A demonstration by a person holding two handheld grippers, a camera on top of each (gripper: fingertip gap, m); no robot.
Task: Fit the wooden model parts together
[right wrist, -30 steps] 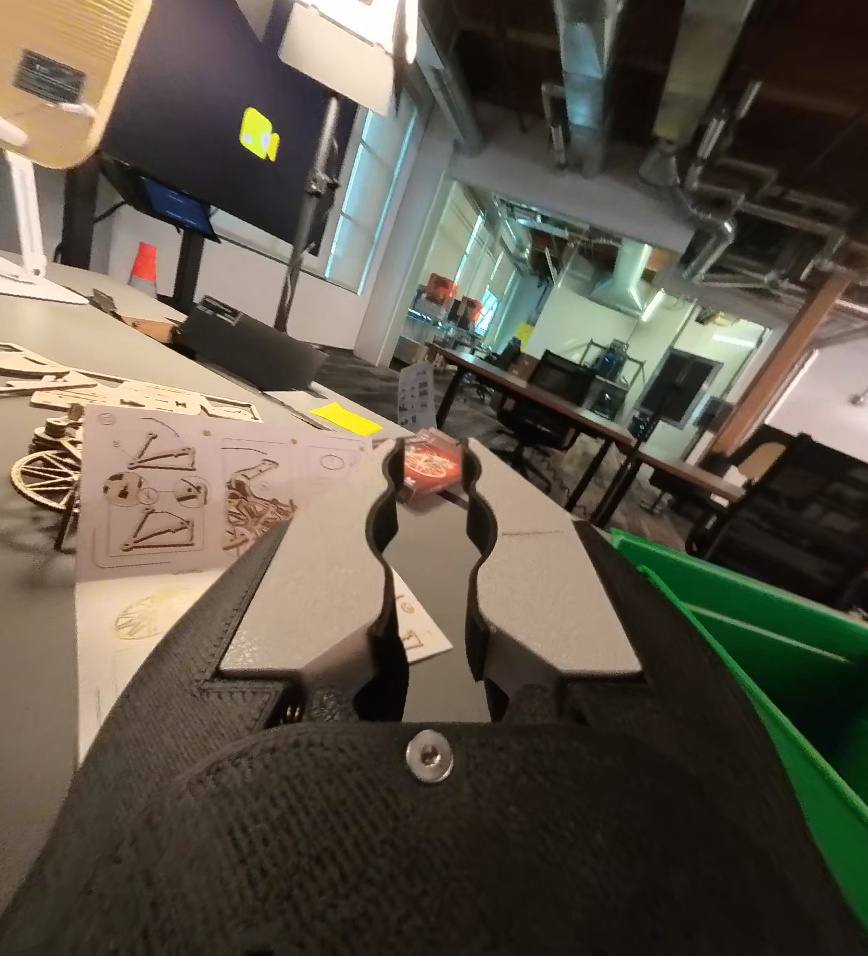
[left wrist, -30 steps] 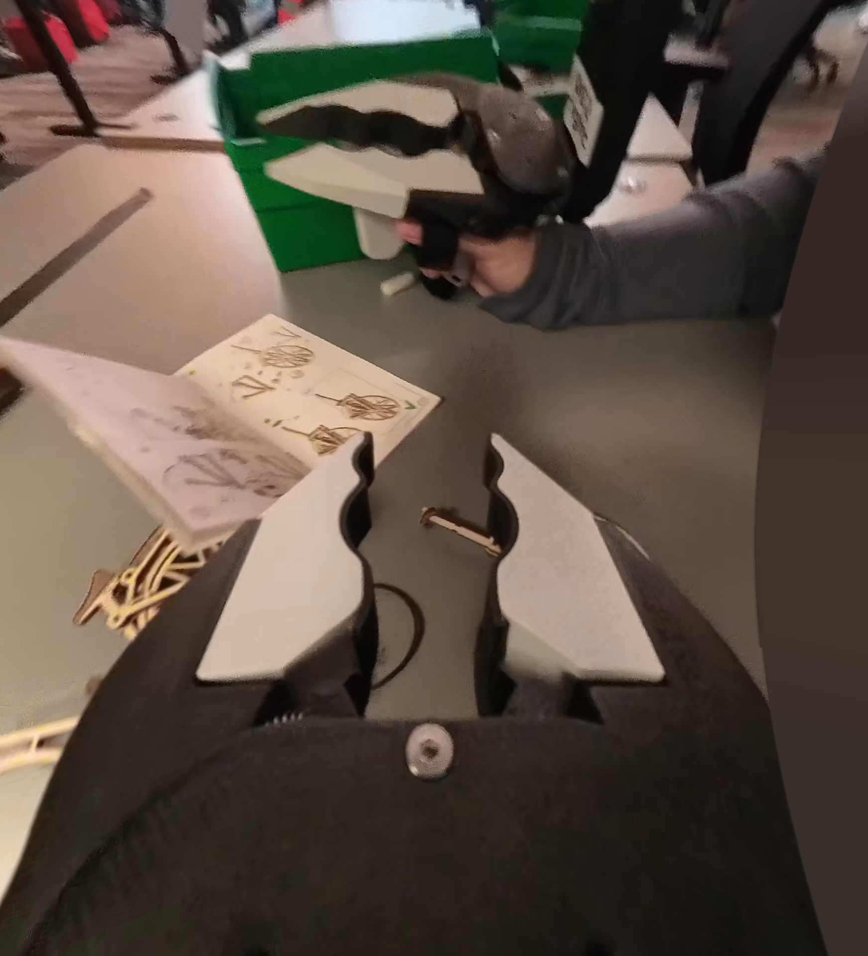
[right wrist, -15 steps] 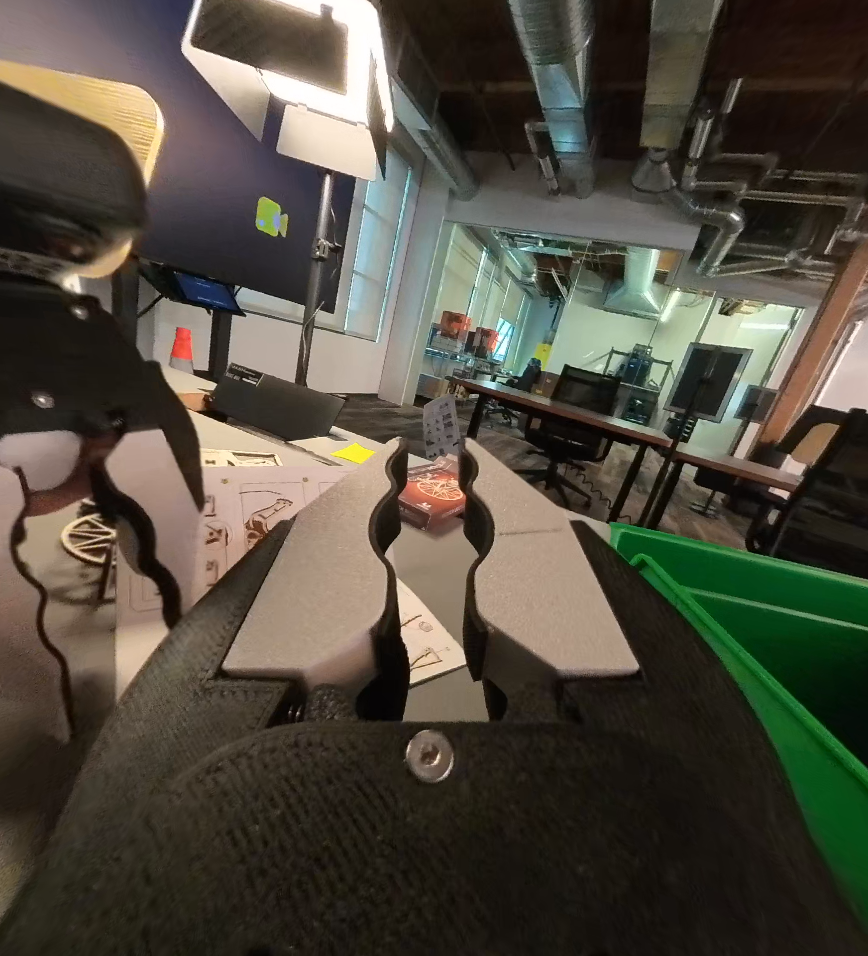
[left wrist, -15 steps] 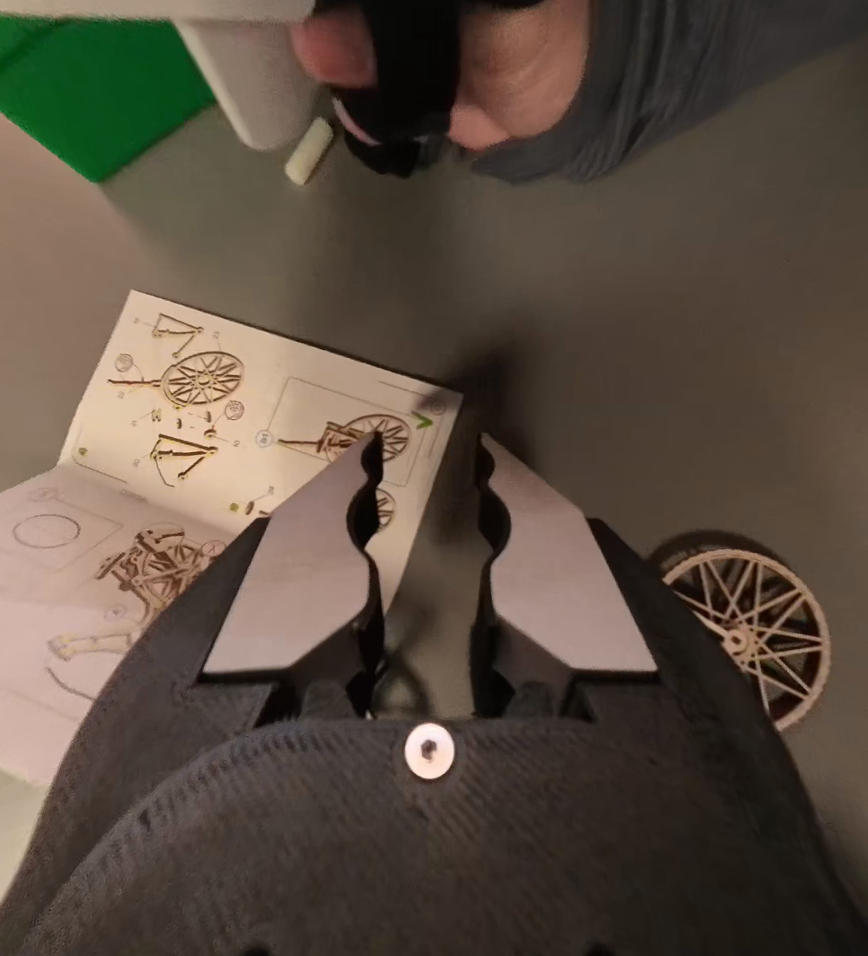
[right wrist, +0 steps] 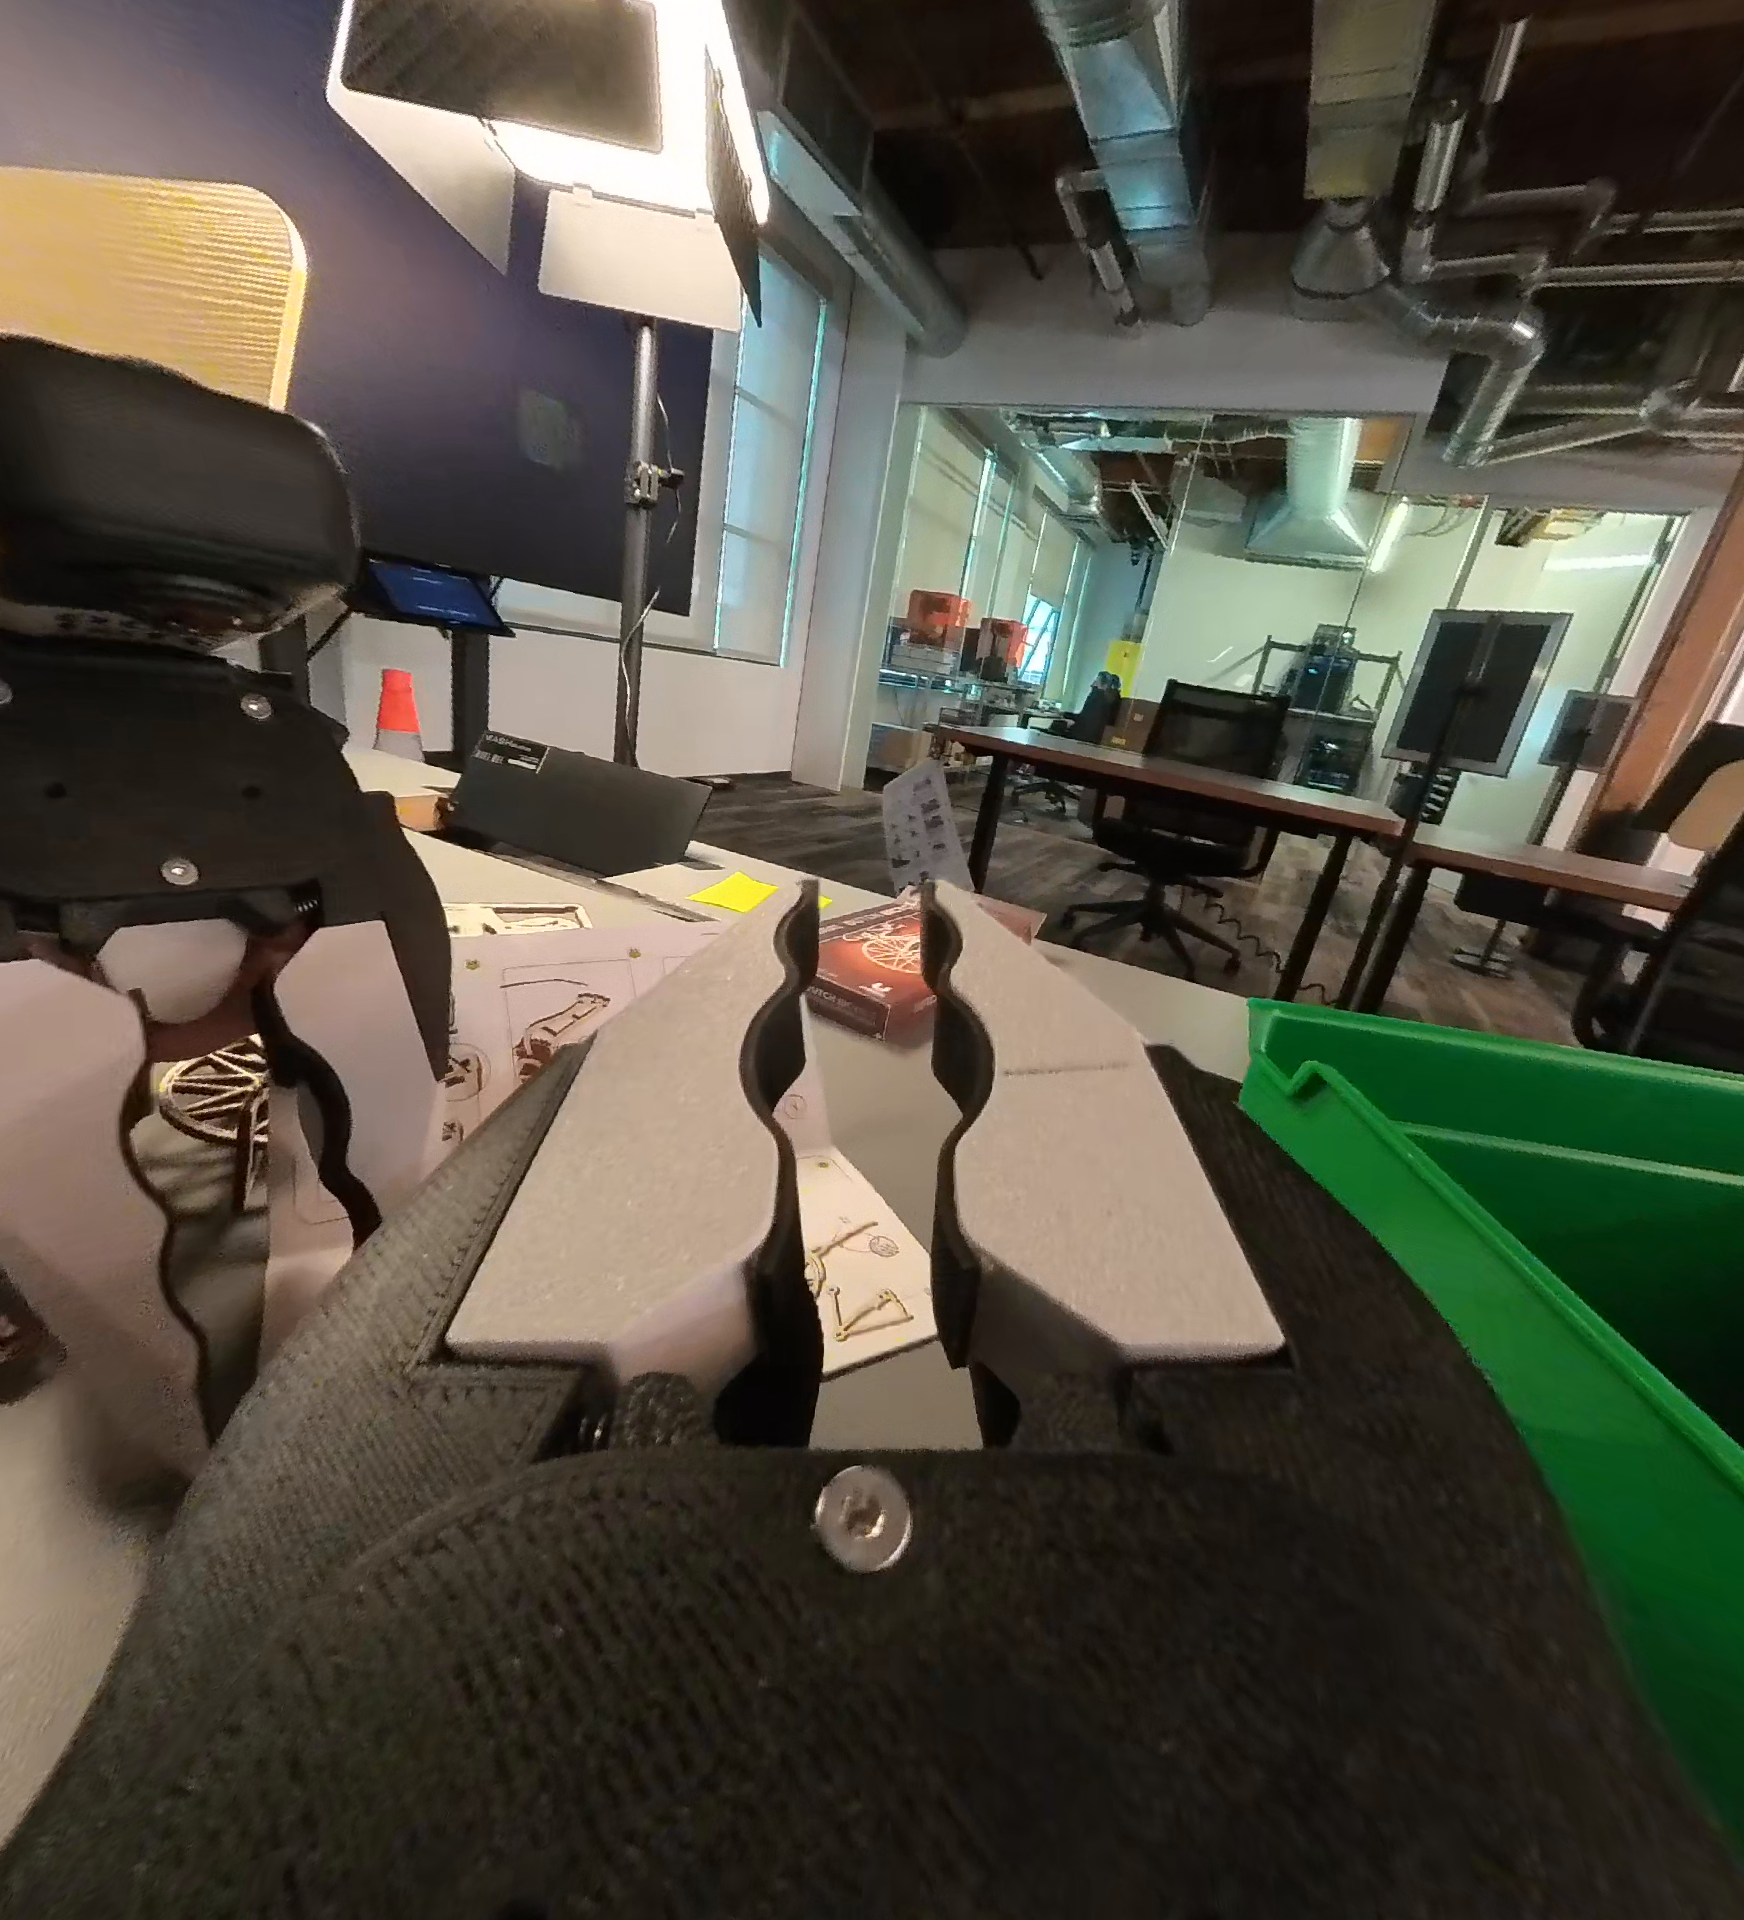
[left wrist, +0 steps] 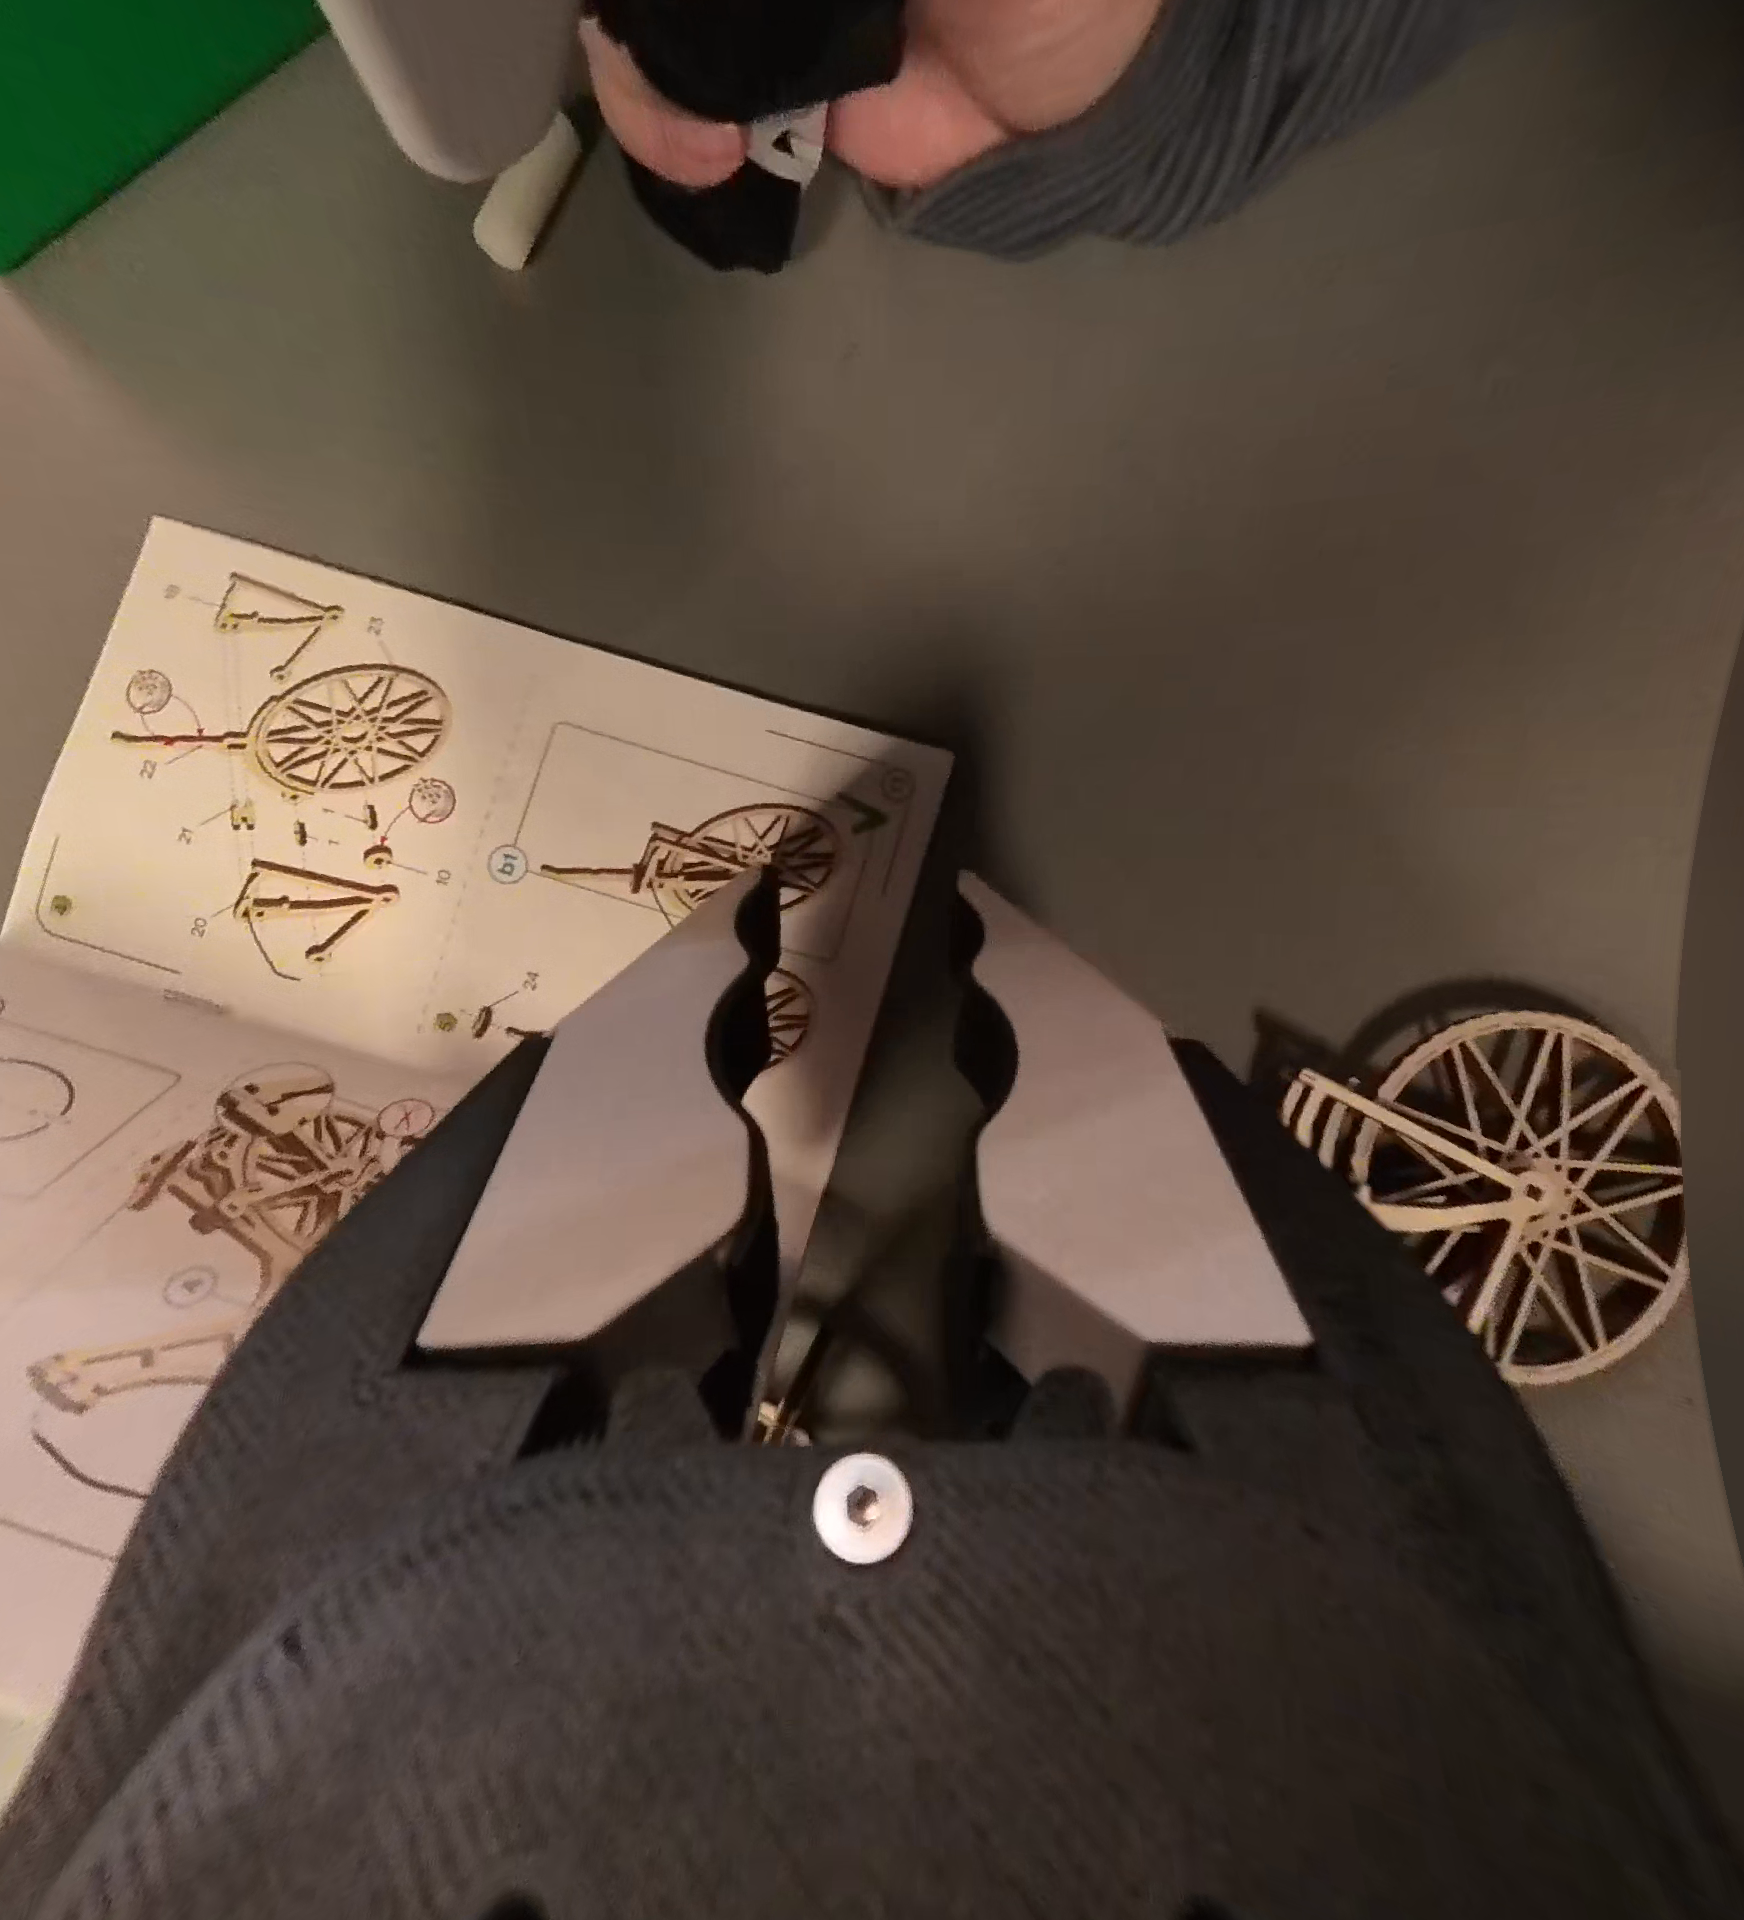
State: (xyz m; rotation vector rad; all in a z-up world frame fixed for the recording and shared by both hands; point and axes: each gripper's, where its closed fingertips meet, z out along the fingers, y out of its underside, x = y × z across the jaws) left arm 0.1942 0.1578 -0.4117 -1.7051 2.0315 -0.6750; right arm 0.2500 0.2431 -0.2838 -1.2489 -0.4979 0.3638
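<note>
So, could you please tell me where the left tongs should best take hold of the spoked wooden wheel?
Probably the upper rim of the spoked wooden wheel, coming down from above. It appears to stand on edge on the table, leaving the thin rim exposed; the spokes look fragile. The left tongs are open beside it.

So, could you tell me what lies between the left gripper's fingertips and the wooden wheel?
In the left wrist view, only bare grey table separates the left gripper from the wooden wheel.

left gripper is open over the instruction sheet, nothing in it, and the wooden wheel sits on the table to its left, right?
Not quite: the wooden wheel sits on the table to the right of the left gripper, as the left wrist view shows. The rest holds: the gripper is open and empty, over the edge of the instruction sheet.
</note>
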